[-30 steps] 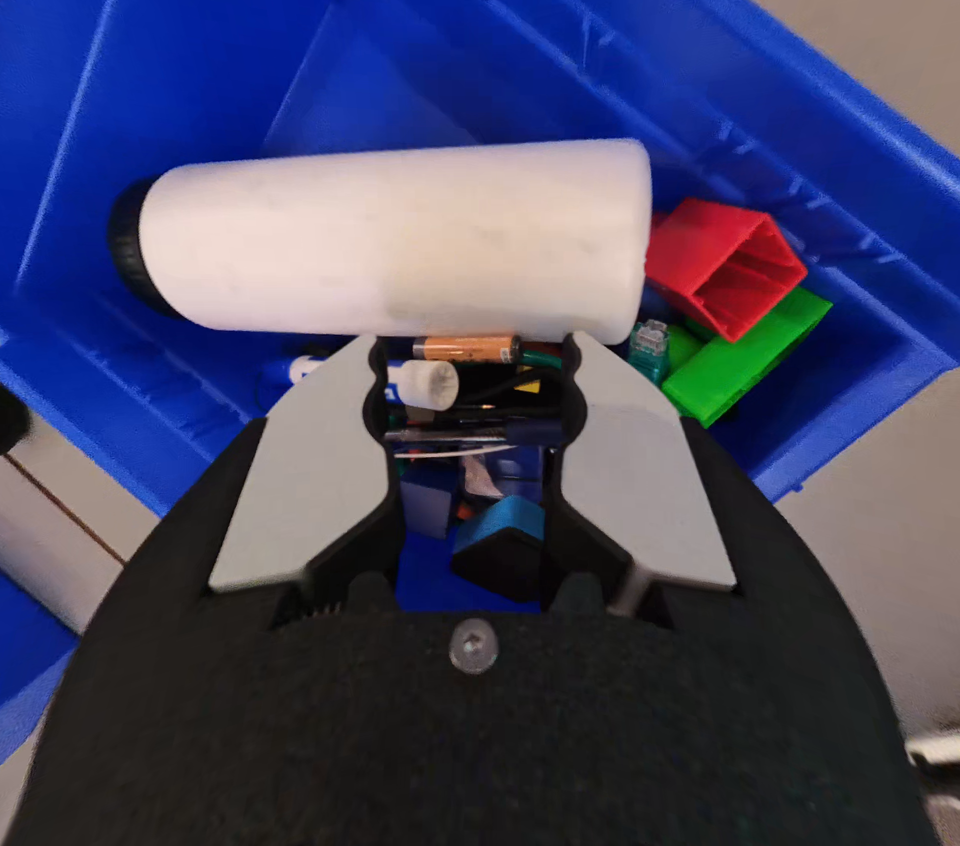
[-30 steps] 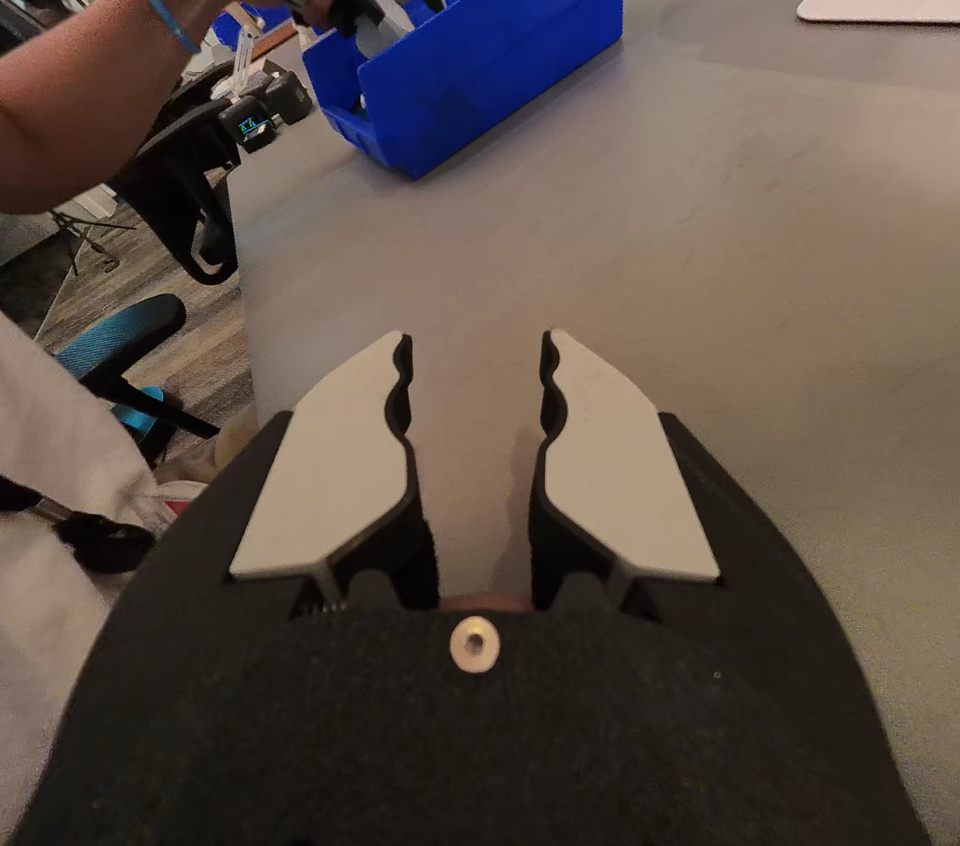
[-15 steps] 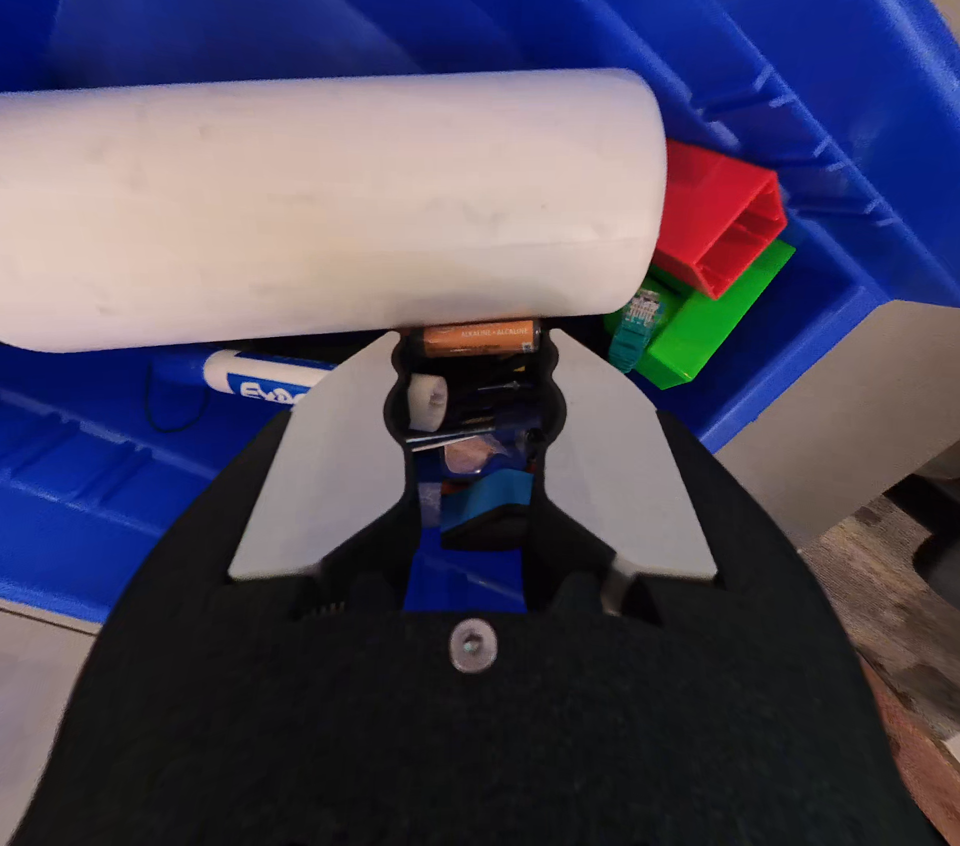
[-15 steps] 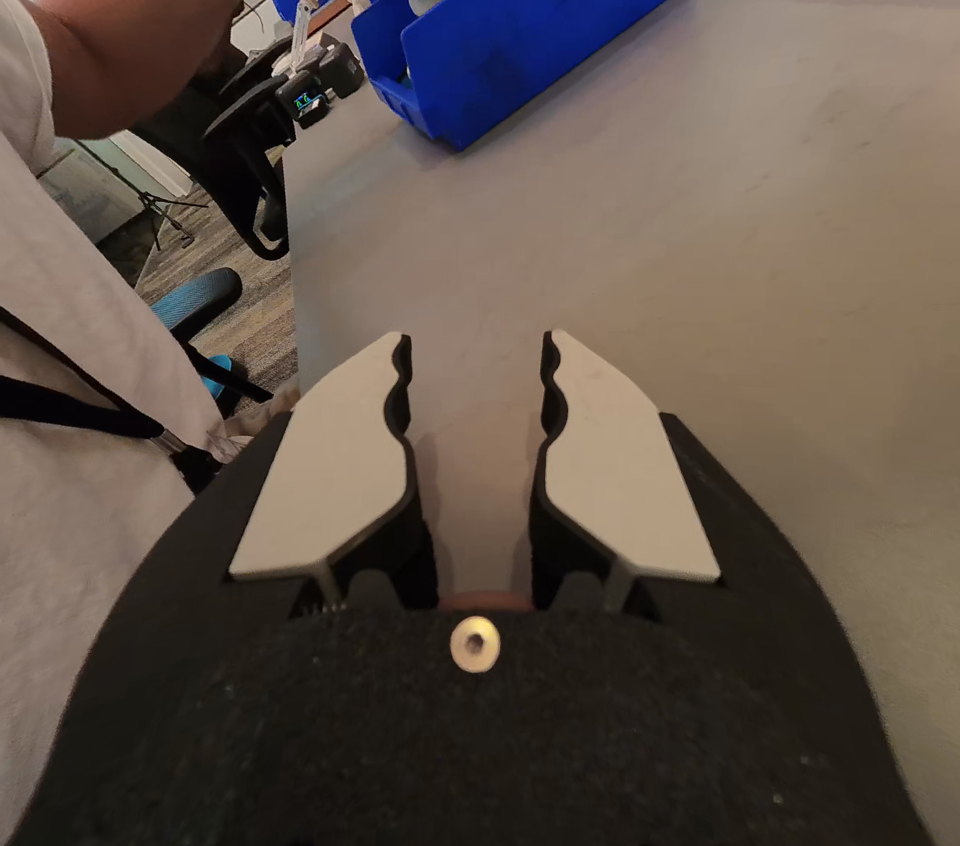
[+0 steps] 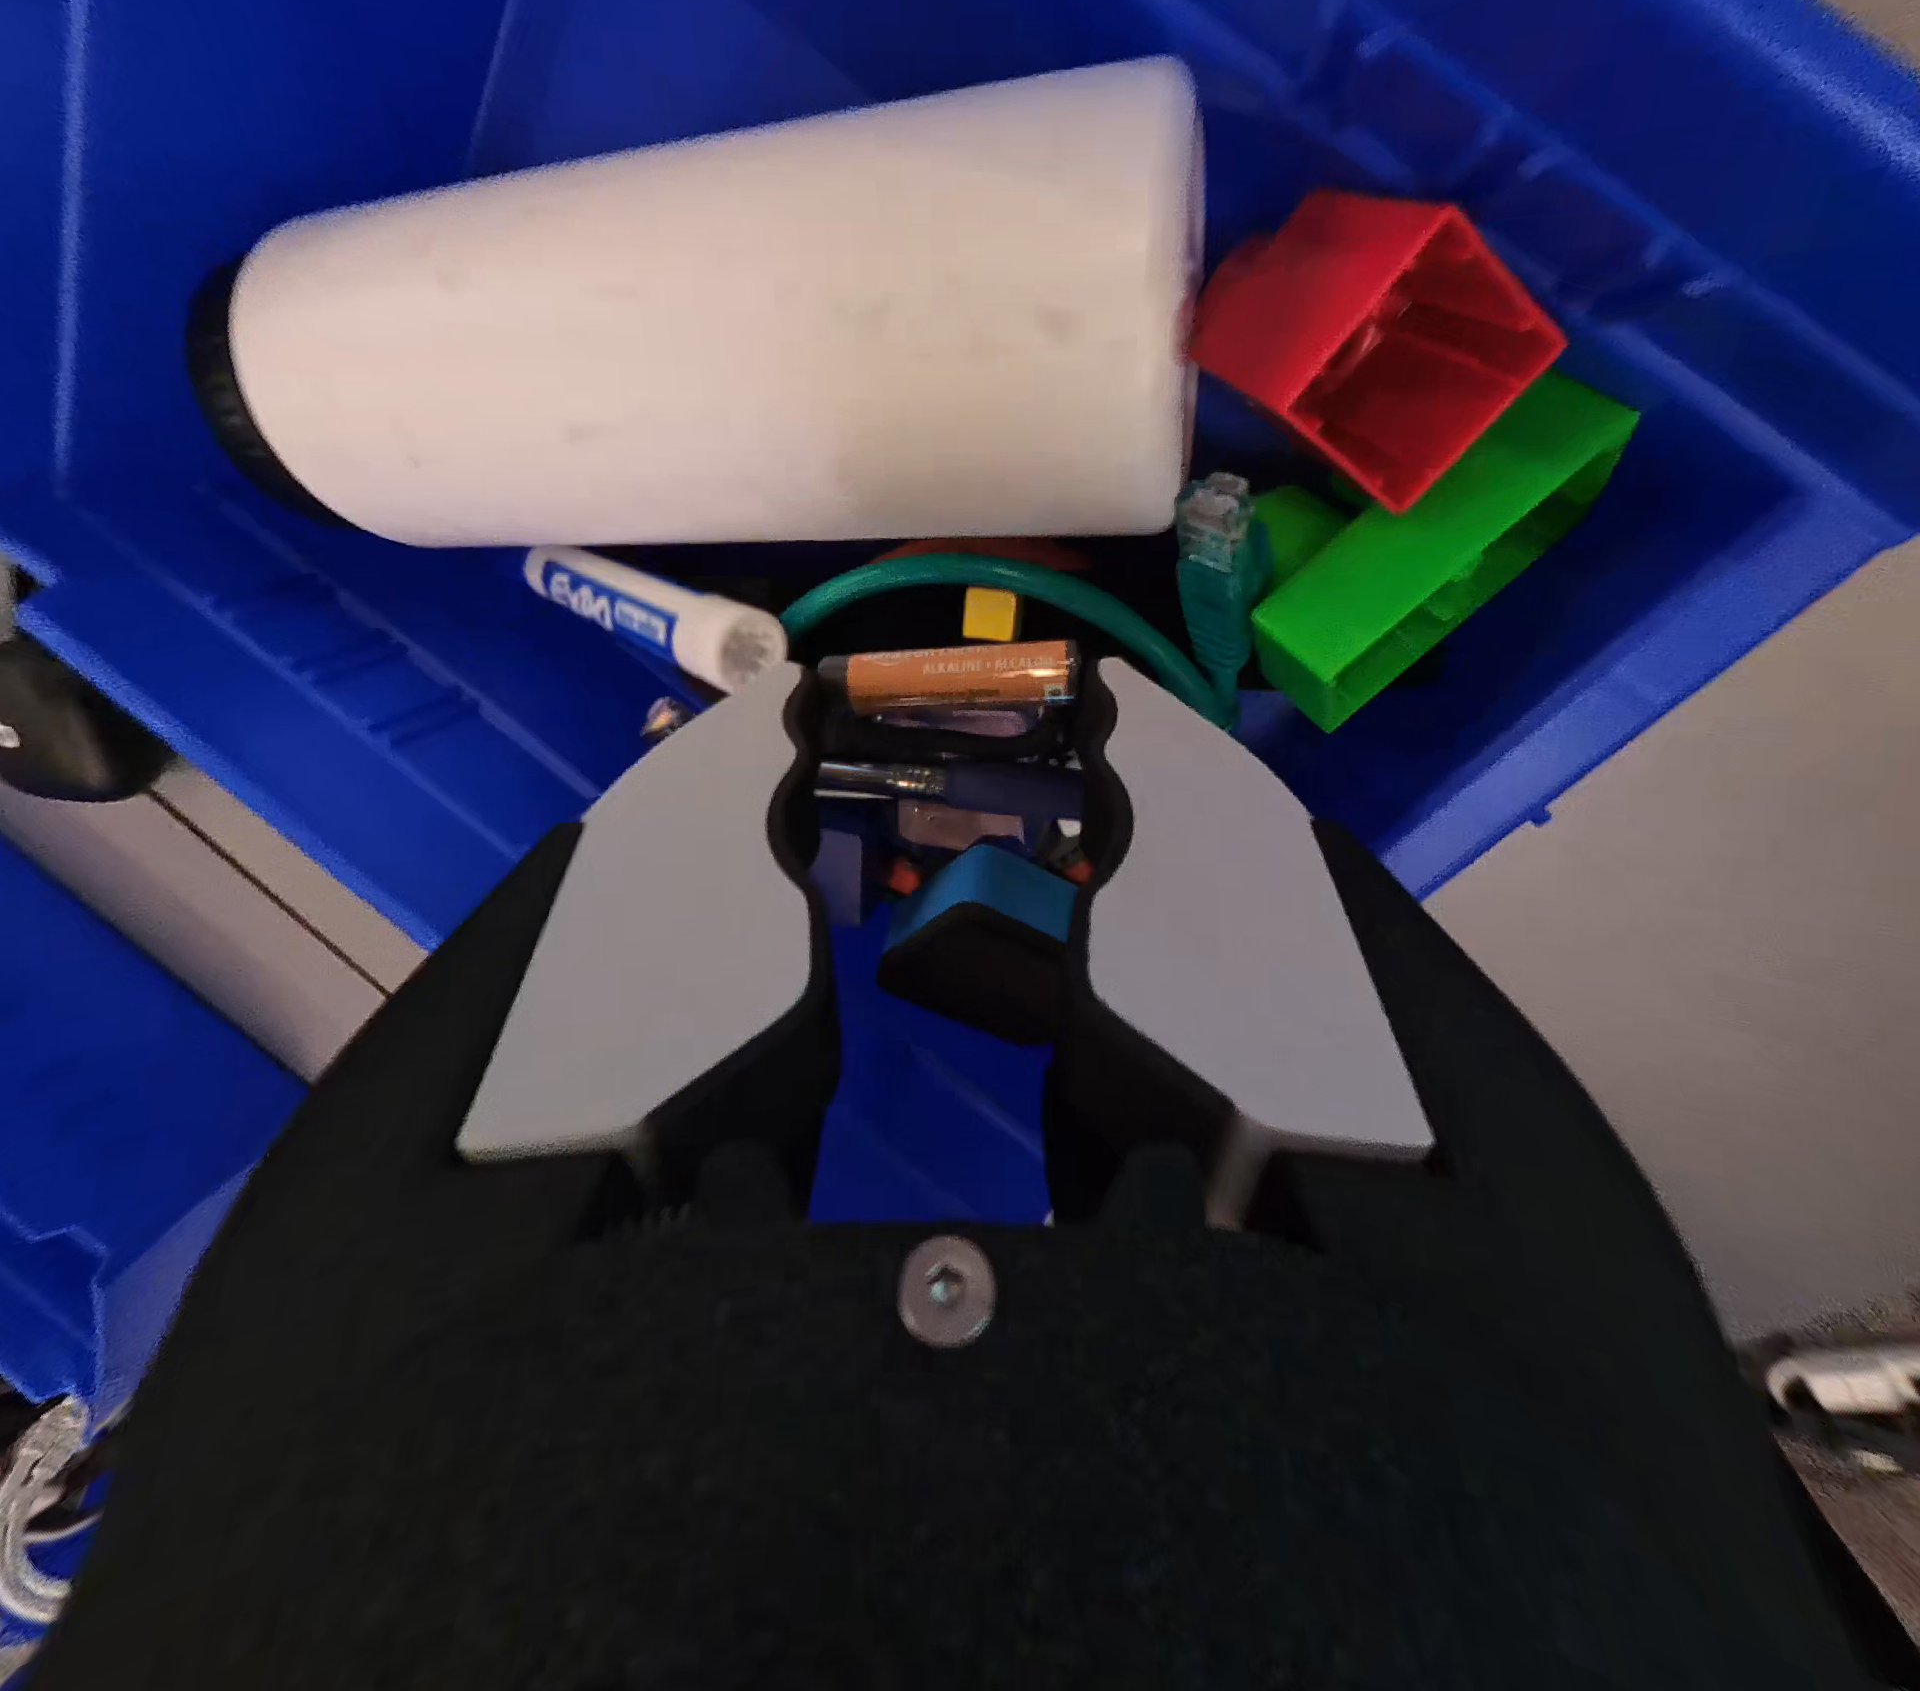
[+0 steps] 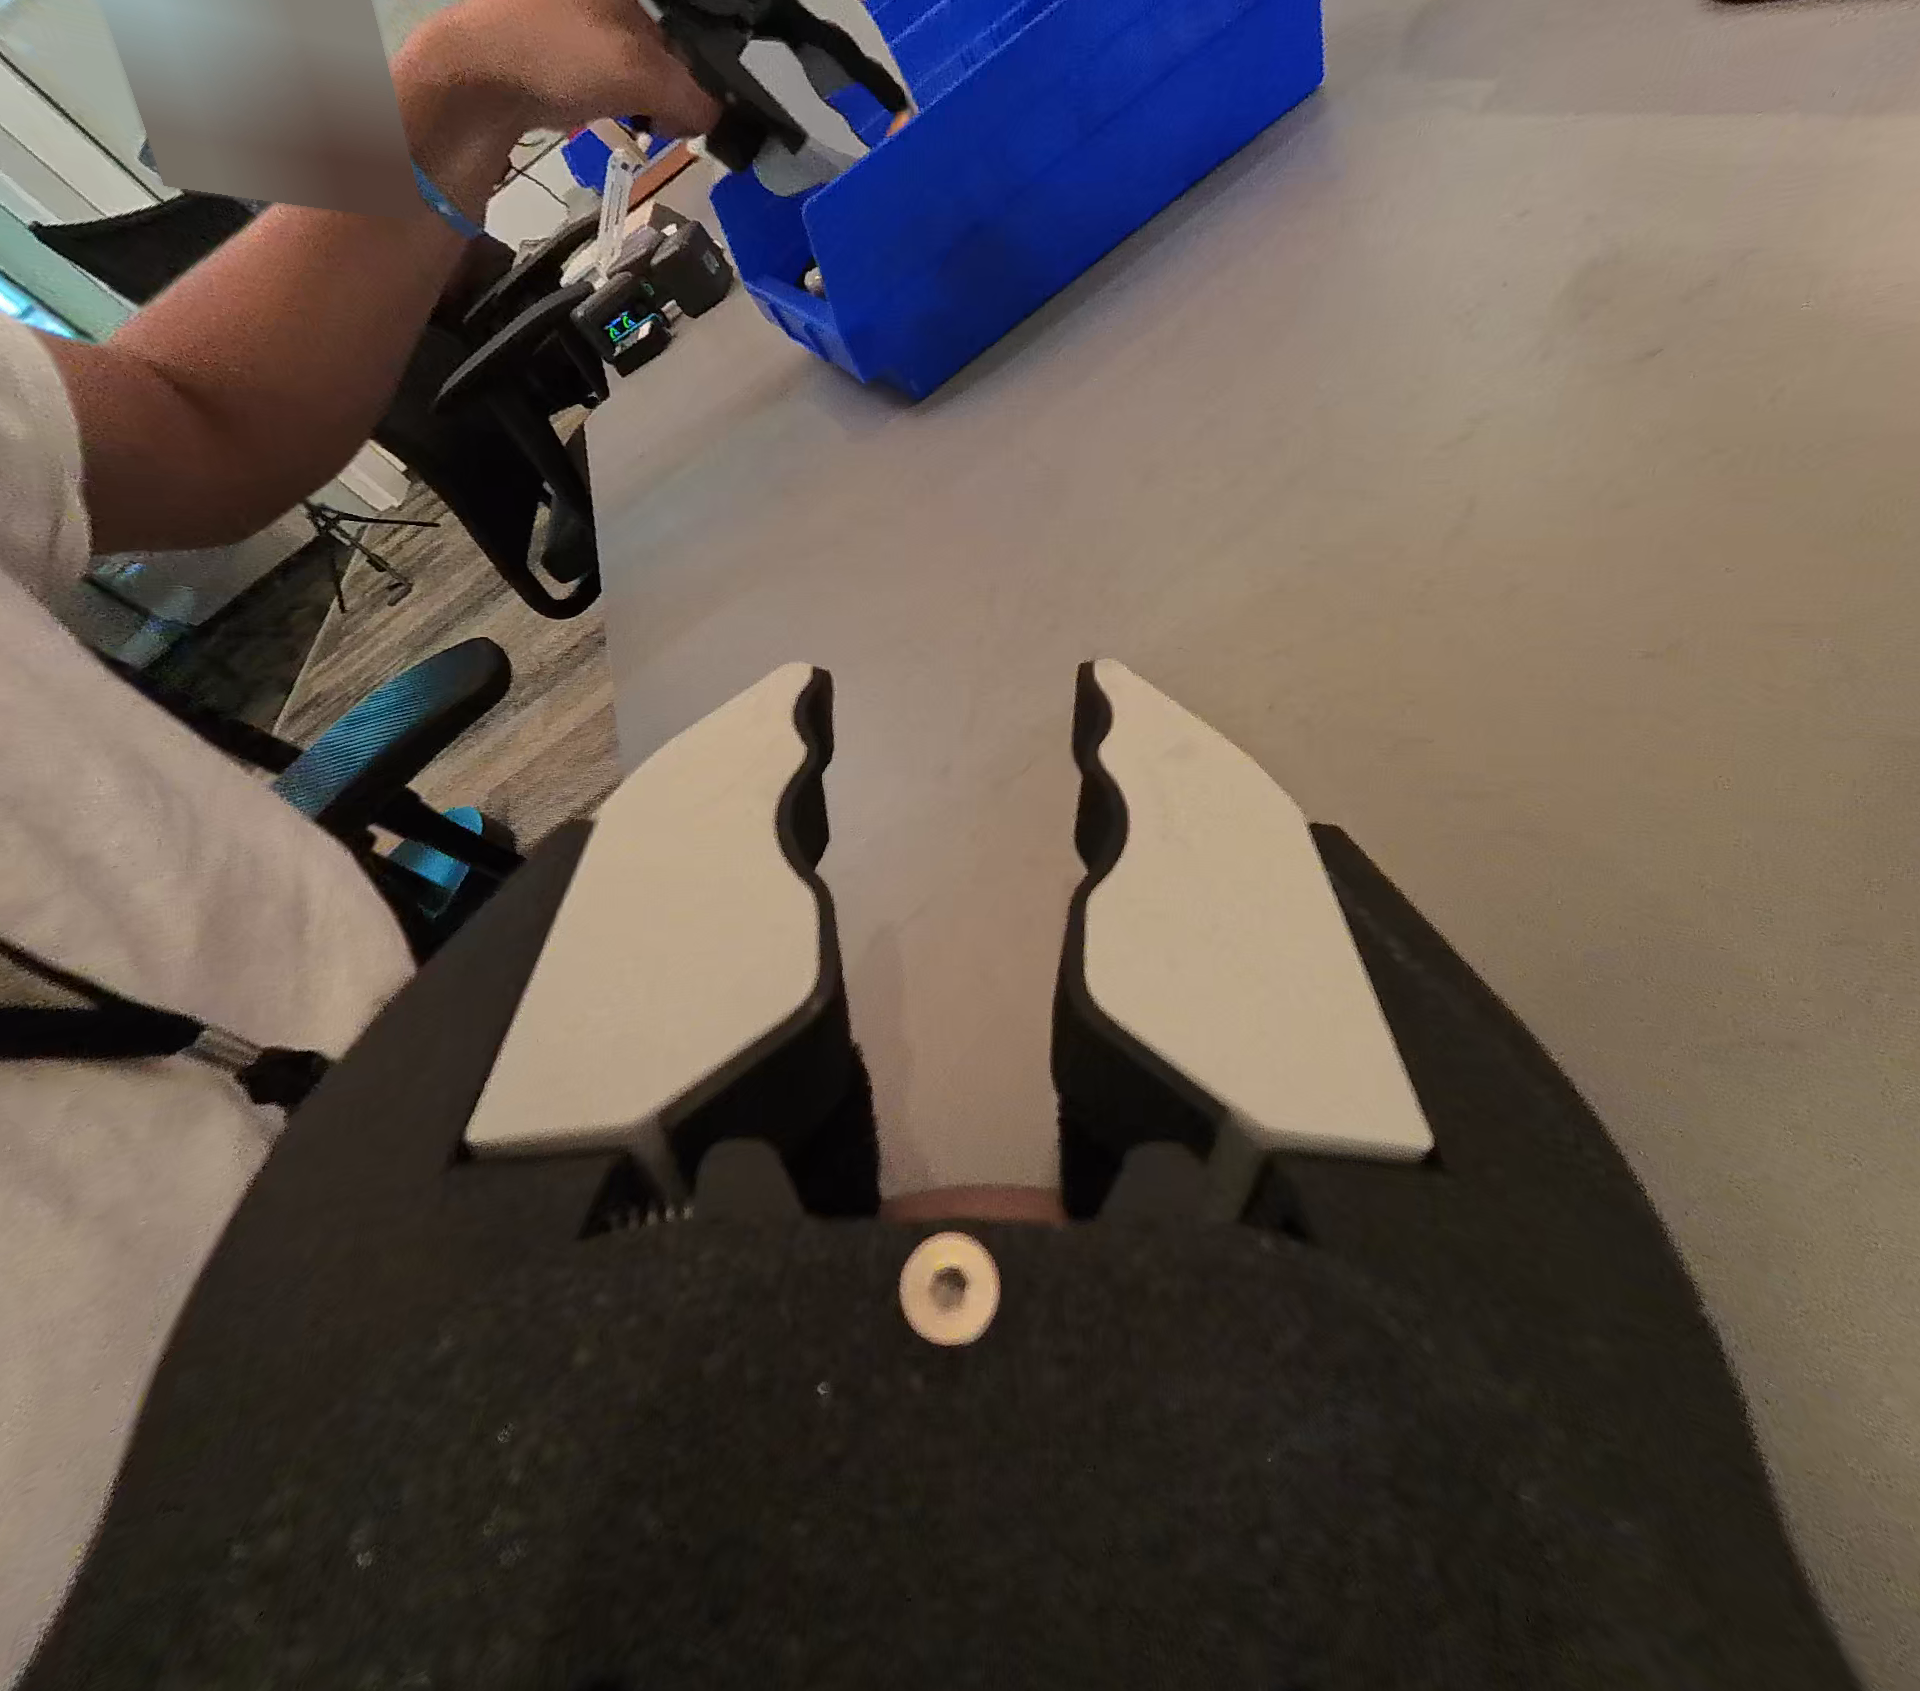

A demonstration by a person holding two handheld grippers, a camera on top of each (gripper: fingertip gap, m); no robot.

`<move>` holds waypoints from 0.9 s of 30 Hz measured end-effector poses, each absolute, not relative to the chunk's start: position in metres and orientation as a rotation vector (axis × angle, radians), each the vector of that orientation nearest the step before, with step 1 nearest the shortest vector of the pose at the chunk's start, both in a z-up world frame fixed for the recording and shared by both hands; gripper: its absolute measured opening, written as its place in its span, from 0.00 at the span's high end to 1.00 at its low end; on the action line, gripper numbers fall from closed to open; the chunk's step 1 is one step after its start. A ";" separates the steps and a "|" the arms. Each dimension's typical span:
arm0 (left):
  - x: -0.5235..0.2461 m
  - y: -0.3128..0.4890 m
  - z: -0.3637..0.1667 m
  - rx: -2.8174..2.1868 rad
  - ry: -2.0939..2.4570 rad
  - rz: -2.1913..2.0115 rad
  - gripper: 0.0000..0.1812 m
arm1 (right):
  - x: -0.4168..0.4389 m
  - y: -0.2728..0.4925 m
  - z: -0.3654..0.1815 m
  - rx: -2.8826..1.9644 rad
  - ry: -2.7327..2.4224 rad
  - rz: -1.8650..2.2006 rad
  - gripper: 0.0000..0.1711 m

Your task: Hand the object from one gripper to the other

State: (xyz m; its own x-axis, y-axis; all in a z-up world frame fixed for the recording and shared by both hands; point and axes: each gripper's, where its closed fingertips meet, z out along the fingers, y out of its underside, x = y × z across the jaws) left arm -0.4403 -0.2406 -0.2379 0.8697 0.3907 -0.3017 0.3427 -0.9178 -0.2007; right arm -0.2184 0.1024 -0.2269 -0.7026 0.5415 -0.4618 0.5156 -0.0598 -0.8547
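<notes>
Above blue bin point(image 5: 1558, 114), left gripper point(image 5: 951, 685) fingers apart over battery point(image 5: 961, 673); right gripper point(image 6: 951, 685) fingers apart, empty.

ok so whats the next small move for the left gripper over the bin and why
Probably ease the left gripper down and close on the battery. Its jaws are open and empty, and the battery lies crosswise right at the fingertips in the blue bin, with the white bottle farther ahead. The right gripper waits open over the table, so nothing is ready to hand over yet.
</notes>
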 end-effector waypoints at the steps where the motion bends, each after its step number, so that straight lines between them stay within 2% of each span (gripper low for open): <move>1: -0.439 -0.237 -0.234 -2.866 -0.558 0.545 0.74 | -0.219 0.102 -0.228 -1.205 -2.134 1.914 0.74; 6: -0.442 -0.204 -0.184 -2.570 -0.450 0.887 0.74 | -0.233 0.097 -0.228 -1.195 -2.135 1.857 0.75; 11: -0.418 -0.108 -0.128 -2.199 -0.042 1.193 0.74 | -0.289 0.078 -0.181 -1.182 -2.123 1.965 0.73; 15: -0.398 -0.032 -0.131 -2.133 0.267 1.322 0.74 | -0.339 0.050 -0.142 -1.031 -2.193 1.955 0.71; 19: -0.394 0.017 -0.144 -2.142 0.420 1.399 0.74 | -0.366 0.026 -0.144 -0.982 -2.297 1.921 0.73; 23: -0.388 0.043 -0.148 -2.108 0.471 1.417 0.74 | -0.374 0.027 -0.144 -1.114 -2.220 2.132 0.79; 25: -0.386 0.050 -0.146 -2.078 0.474 1.428 0.74 | -0.370 0.031 -0.149 -1.128 -2.276 2.185 0.93; 27: -0.384 0.055 -0.151 -2.093 0.467 1.400 0.74 | -0.368 0.036 -0.153 -1.152 -2.315 2.200 0.94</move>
